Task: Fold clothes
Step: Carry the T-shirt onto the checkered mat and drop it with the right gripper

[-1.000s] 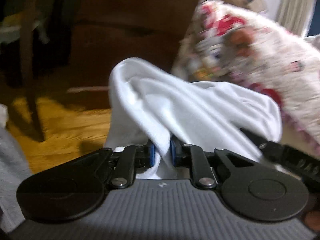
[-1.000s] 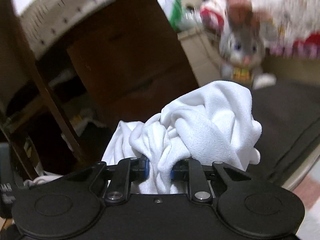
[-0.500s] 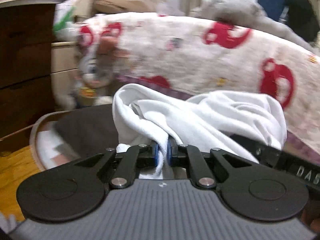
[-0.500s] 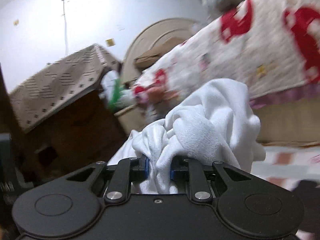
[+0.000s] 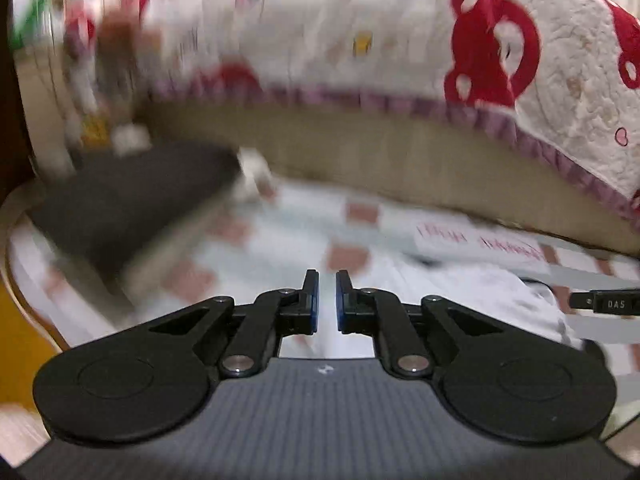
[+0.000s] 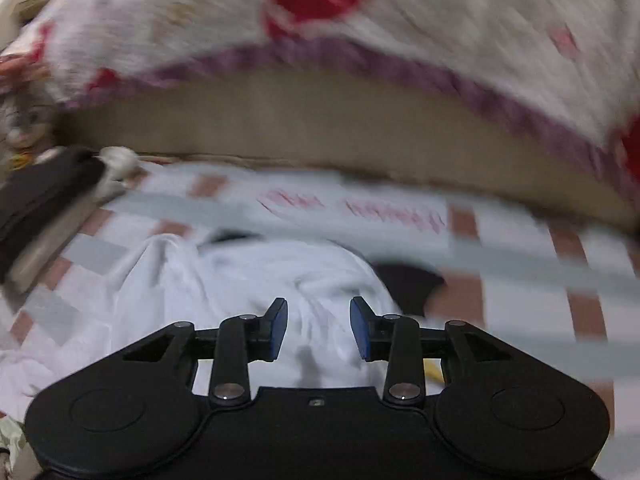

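the black plastic left gripper (image 5: 323, 297) fills the lower frame: round-lobed body, silver screws, ribbed grey housing, blue-padded fingers (image 5: 313, 300). the black plastic right gripper (image 6: 318, 328) looks alike.

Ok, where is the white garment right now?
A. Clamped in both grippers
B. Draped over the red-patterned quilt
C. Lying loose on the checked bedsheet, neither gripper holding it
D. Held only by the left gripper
C: the white garment lies crumpled on the checked bedsheet, and the right gripper and left gripper both have nothing between their fingers.
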`<state>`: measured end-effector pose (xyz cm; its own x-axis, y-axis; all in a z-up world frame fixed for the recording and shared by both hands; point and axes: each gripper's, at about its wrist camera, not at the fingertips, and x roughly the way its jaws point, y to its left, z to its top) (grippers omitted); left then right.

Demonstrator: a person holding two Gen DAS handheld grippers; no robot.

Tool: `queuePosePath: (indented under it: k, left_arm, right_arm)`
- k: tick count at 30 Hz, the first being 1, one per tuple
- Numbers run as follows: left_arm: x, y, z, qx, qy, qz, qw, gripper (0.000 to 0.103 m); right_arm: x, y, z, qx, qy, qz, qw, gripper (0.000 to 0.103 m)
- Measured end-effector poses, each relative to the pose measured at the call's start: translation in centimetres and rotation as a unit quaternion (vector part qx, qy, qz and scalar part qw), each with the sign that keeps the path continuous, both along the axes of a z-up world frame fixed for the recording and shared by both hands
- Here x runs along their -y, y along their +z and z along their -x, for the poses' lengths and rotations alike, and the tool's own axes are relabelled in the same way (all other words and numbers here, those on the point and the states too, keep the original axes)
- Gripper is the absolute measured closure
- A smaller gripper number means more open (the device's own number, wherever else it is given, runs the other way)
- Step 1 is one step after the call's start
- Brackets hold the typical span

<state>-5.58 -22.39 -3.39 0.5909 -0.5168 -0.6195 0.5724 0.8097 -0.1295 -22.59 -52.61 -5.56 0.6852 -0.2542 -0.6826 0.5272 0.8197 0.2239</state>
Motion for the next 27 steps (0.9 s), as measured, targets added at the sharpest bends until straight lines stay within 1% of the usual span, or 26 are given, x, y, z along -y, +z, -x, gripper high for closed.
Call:
queuePosePath:
  k: [1, 2, 3, 4, 5, 6, 8, 9, 10, 11, 12, 13, 14, 15, 16, 18, 20, 21, 22, 23, 25, 26, 27]
  left_arm:
    - [0.1, -0.8, -0.4, -0.014, -0.004, -0.004, 0.9999, 0.092]
    - [0.4, -1.5, -0.5, -0.023, -0.011, -0.008, 0.9996, 0.091]
    - [0.7, -2.3, -0.6, -0.032, -0.019, -0.013, 0.9992, 0.085]
    - [1.0, -3.1, -0.6, -0.04, -0.027, -0.018, 0.9987, 0.079]
    - [1.3, -3.8, -0.5, -0.05, -0.034, -0.02, 0.998, 0.067]
    - [1.6, -4.6, -0.3, -0.06, -0.042, -0.022, 0.9971, 0.062]
    - [2.4, -5.8, 0.0, -0.071, -0.054, -0.035, 0.9954, 0.06]
    - [2.8, -6.6, 0.2, -0.075, -0.06, -0.048, 0.9942, 0.053]
    - [3.1, -7.2, 0.2, -0.08, -0.063, -0.058, 0.9931, 0.048]
    - [3.3, -8.0, 0.1, -0.098, -0.065, -0.059, 0.9913, 0.043]
    - [3.4, -8.8, 0.0, -0.118, -0.066, -0.059, 0.9891, 0.042]
    - [3.4, -9.4, -0.4, -0.157, -0.073, -0.043, 0.9839, 0.042]
    - [3.1, -10.1, -1.0, -0.204, -0.079, -0.018, 0.9757, 0.042]
    - [2.8, -10.8, -1.5, -0.25, -0.085, 0.008, 0.9644, 0.042]
    - [2.6, -11.3, -1.8, -0.275, -0.079, 0.024, 0.9578, 0.042]
    - [2.4, -11.5, -1.8, -0.265, -0.067, 0.017, 0.9618, 0.042]
    - [2.7, -11.3, -1.3, -0.21, -0.058, -0.025, 0.9757, 0.041]
    - [2.9, -11.2, -1.1, -0.179, -0.055, -0.045, 0.9813, 0.04]
    - [3.0, -11.3, -1.1, -0.164, -0.055, -0.054, 0.9834, 0.038]
    - [3.0, -11.5, -1.2, -0.16, -0.054, -0.055, 0.9841, 0.033]
    - [2.9, -11.9, -1.8, -0.165, -0.047, -0.046, 0.984, 0.03]
    - [2.9, -12.4, -2.1, -0.174, -0.042, -0.042, 0.983, 0.028]
    - [2.9, -13.0, -2.7, -0.193, -0.035, -0.035, 0.98, 0.025]
  right_arm:
    - [0.7, -0.7, 0.5, -0.003, -0.011, -0.01, 1.0, 0.061]
    - [1.4, -1.4, 0.9, -0.005, -0.023, -0.019, 1.0, 0.056]
    - [1.7, -1.7, 1.2, -0.002, -0.022, -0.03, 0.999, 0.05]
    - [1.8, -1.7, 1.2, 0.006, -0.011, -0.042, 0.999, 0.047]
    - [1.7, -1.7, 1.0, 0.013, 0.002, -0.049, 0.999, 0.041]
    - [1.5, -1.7, 0.8, 0.019, 0.014, -0.054, 0.998, 0.035]
    - [0.5, -2.0, 0.0, 0.015, 0.035, -0.053, 0.998, 0.034]
    - [0.0, -2.2, -0.4, 0.011, 0.045, -0.052, 0.998, 0.034]
    - [-0.5, -2.5, -0.9, 0.002, 0.054, -0.049, 0.997, 0.034]
    - [-1.0, -2.9, -1.4, -0.01, 0.06, -0.044, 0.997, 0.035]
    - [-1.3, -3.1, -1.6, -0.019, 0.064, -0.039, 0.997, 0.035]
    - [-1.6, -3.4, -1.7, -0.03, 0.068, -0.037, 0.997, 0.034]
    - [-2.1, -3.9, -1.9, -0.044, 0.08, -0.039, 0.995, 0.034]
    - [-2.8, -4.5, -2.3, -0.062, 0.096, -0.041, 0.993, 0.034]
    - [-3.7, -5.2, -2.7, -0.081, 0.112, -0.041, 0.989, 0.035]
    - [-5.8, -6.3, -3.6, -0.113, 0.145, -0.03, 0.982, 0.035]
    - [-7.9, -6.9, -4.3, -0.127, 0.173, -0.004, 0.977, 0.035]
    - [-8.6, -7.1, -4.6, -0.128, 0.178, 0.009, 0.976, 0.035]
    - [-9.1, -7.1, -4.8, -0.127, 0.176, 0.02, 0.976, 0.035]
    - [-9.3, -7.0, -4.9, -0.124, 0.17, 0.031, 0.977, 0.035]
    - [-9.2, -6.6, -4.7, -0.119, 0.149, 0.062, 0.98, 0.035]
    - [-9.0, -6.3, -4.6, -0.118, 0.135, 0.084, 0.98, 0.035]
    - [-8.7, -6.1, -4.6, -0.119, 0.12, 0.107, 0.98, 0.034]
